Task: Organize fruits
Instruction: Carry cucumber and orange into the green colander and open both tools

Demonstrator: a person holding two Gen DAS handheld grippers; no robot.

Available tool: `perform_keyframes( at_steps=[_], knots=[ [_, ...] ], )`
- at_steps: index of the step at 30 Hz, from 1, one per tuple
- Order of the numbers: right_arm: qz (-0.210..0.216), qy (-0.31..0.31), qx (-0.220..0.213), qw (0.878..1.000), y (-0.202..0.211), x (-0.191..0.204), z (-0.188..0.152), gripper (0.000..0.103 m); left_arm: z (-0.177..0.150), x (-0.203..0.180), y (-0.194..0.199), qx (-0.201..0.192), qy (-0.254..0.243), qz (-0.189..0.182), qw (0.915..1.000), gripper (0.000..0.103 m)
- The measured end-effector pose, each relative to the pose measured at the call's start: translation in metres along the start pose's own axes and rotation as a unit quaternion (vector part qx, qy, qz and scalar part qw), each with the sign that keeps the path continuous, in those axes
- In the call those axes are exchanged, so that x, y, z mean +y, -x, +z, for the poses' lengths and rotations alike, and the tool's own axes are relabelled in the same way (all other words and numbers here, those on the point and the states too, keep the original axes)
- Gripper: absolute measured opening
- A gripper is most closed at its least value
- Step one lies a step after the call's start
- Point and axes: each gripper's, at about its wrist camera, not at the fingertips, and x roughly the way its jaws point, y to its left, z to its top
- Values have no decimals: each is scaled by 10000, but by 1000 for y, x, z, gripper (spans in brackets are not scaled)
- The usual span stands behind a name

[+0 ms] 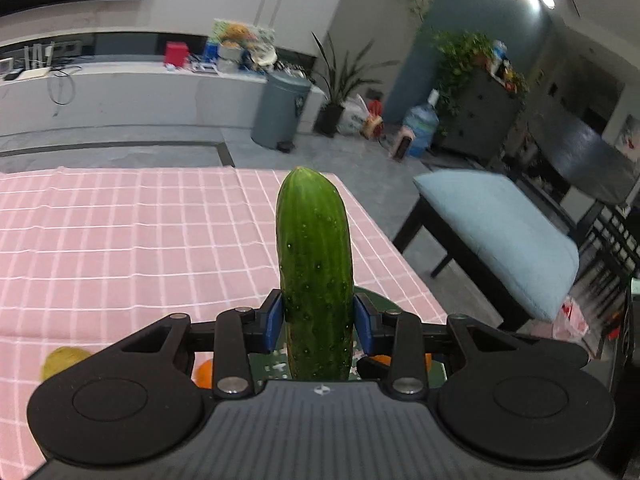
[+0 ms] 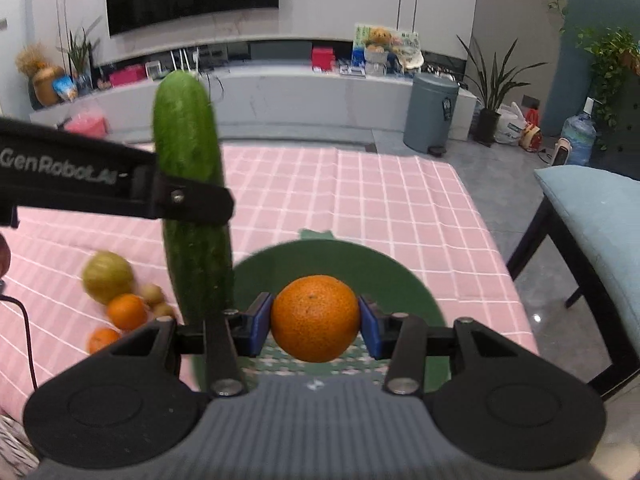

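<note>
Above the green plate, the left tool grips an upright cucumber while the right tool clamps an orange.

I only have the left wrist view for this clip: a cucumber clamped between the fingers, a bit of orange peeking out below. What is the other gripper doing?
Observer: The right gripper is shut on an orange, held above a green plate.
Operator: Any other fruit left on the table?
Observer: Yes, a loose group on the pink cloth left of the plate: a yellow-green fruit, two more oranges and some small brownish fruits.
Operator: Is the cucumber upright?
Observer: Roughly; from the right wrist the cucumber stands tall, leaning slightly, in the left gripper.
</note>
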Motion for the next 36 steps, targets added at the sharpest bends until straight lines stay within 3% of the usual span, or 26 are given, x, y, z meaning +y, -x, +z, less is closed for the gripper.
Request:
perform_keyframes(
  at_steps=[11,20,36],
  knots=[
    [-89,706,725,9948,-56,-7,-7,43,-17,-13,-71,674,-418,201,9967,42],
    [111,884,1220,9885,-83,-5,-18,43,-33,-11,-85,1098,-562,339,9918,42],
    [228,568,1654,9843,-96,-13,-31,44,-41,-5,-83,1222,-560,418,9900,44]
  ],
)
